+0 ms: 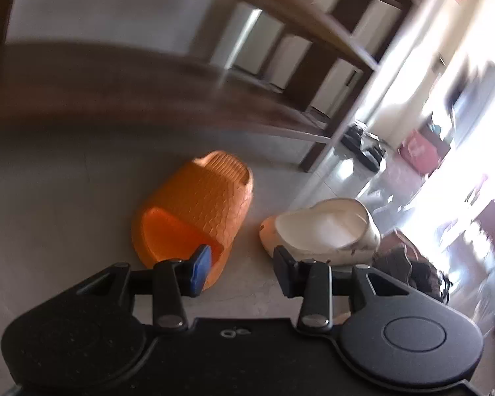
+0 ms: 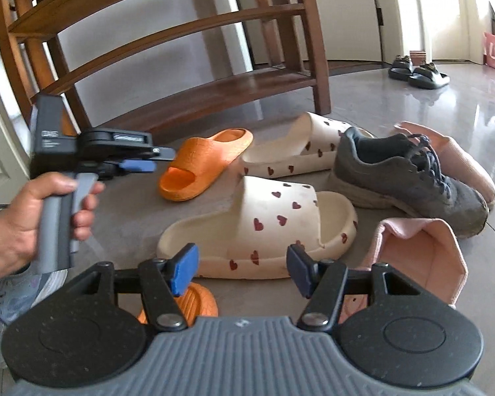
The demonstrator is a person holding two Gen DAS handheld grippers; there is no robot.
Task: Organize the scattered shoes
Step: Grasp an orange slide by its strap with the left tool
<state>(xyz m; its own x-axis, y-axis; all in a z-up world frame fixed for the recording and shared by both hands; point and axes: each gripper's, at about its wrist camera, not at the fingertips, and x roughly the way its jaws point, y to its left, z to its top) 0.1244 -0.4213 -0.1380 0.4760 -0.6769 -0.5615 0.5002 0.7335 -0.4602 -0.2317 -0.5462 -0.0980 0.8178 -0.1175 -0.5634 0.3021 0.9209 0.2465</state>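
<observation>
Left wrist view, blurred: left gripper [image 1: 241,269] hangs low over the grey floor [image 1: 66,204], jaws spread wide w/ nothing between them. Its blue-padded finger [image 1: 199,270] overlaps the heel end of an orange slide [image 1: 194,208], but contact can't be told from this angle. Just right of that slide lies a cream slipper [image 1: 323,231], only partly seen. Behind both stands a wooden shoe rack [image 1: 168,99], its lower shelf dark and smeared by blur.

Right wrist view: right gripper [image 2: 241,269] also wide open, holding nothing — it hovers just above a cream slide w/ red hearts [image 2: 264,227], which lies flat on the floor. A second heart slide [image 2: 300,147] sits behind it, beside the orange slide [image 2: 204,161]. To the right: a grey lace-up sneaker [image 2: 409,178], w/ one pink shoe [image 2: 458,161] behind it and another pink shoe [image 2: 422,257] near the gripper's right finger. Another orange slide [image 2: 198,303] peeks out under the gripper body. At left a hand [image 2: 33,221] grips the handle of the left gripper [image 2: 138,161], which points toward the orange slide near the rack [image 2: 168,66]. Far back, a dark pair of slides [image 2: 419,72] — well apart from the pile.
</observation>
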